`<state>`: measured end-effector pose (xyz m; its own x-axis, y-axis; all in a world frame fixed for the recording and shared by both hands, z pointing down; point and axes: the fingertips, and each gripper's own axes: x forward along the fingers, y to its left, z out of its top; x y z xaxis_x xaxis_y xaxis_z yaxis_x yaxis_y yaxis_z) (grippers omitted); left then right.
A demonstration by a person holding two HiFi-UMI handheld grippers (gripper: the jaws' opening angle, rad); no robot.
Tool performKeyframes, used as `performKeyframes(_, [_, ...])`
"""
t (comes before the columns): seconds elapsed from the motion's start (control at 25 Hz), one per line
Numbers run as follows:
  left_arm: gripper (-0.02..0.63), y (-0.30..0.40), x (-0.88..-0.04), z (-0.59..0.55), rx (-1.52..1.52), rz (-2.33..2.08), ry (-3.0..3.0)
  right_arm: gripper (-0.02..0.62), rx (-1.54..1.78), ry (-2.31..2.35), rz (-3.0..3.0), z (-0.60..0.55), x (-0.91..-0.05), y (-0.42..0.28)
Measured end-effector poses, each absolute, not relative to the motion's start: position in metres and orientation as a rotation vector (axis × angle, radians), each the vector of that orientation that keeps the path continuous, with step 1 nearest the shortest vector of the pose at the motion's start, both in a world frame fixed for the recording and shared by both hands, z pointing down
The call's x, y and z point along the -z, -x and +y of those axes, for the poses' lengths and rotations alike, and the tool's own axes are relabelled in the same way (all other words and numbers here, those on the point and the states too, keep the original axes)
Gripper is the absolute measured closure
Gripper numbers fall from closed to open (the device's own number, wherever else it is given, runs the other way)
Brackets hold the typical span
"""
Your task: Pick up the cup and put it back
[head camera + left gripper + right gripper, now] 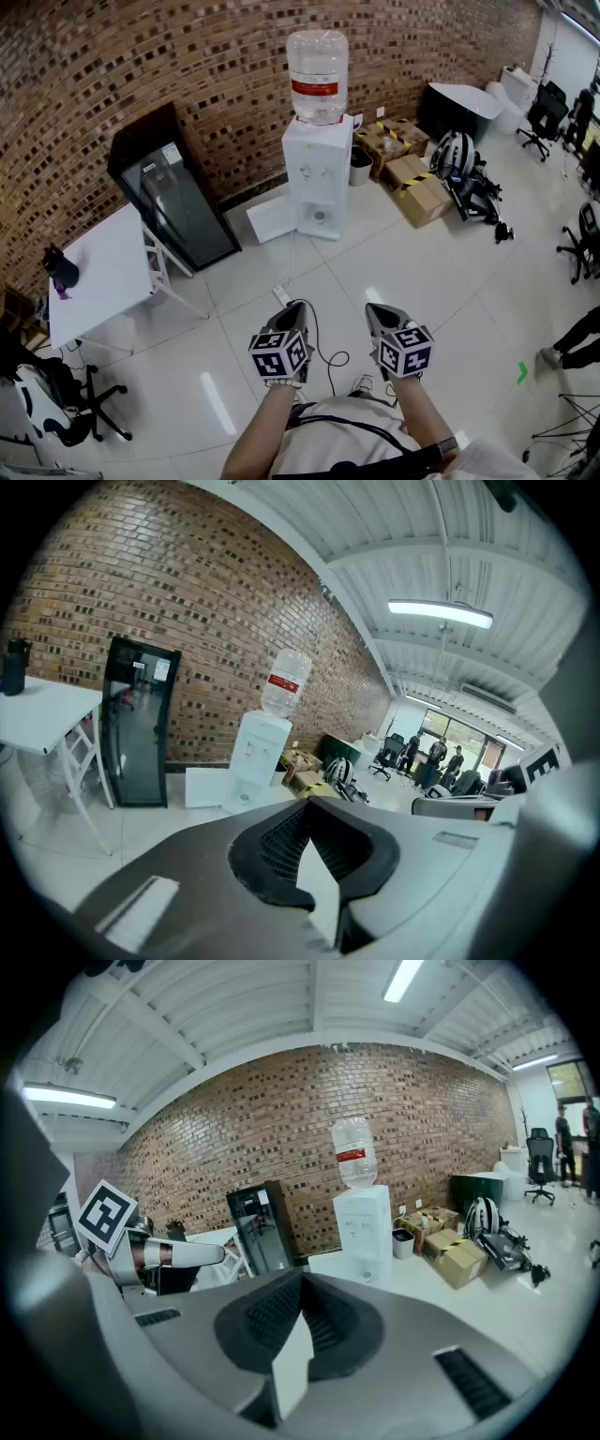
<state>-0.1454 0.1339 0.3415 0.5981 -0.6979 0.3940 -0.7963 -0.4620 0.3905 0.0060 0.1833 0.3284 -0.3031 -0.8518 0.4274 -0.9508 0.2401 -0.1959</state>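
Far left, the dark cylindrical cup [62,269] could topple if the closed, empty left gripper [292,306] and right gripper [373,308] arrive unopened.

Right gripper [302,1283]: jaws together, nothing btwn them. Beyond the tips, along the floor's [525,1326] far edge at the brick wall [281,1119]: white water dispenser [364,1232] at centre w/ bottle [353,1152] upright on top. Black glass-door cabinet [262,1227] to its left, apart. Small bin [403,1241] just beside it on the right, cardboard boxes [457,1262] further right. Low white panel [328,1265] at the dispenser's left side. Left gripper [217,1255] w/ marker cube [106,1215] at frame left, tips pointing right. Office chair [539,1162] and people [562,1133] at far right.
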Motion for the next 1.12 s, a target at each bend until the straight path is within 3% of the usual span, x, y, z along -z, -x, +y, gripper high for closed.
performKeyframes(0.6, [0.606,0.148,-0.346,0.13,-0.251,-1.204,-2.257,0.584,-0.653,-1.68,-2.277,0.182,-0.336,-0.012])
performKeyframes(1.12, [0.606,0.096,-0.357,0.138,-0.265,-1.26,-2.191,0.584,-0.7,-1.654,-2.279,0.194,-0.345,-0.086])
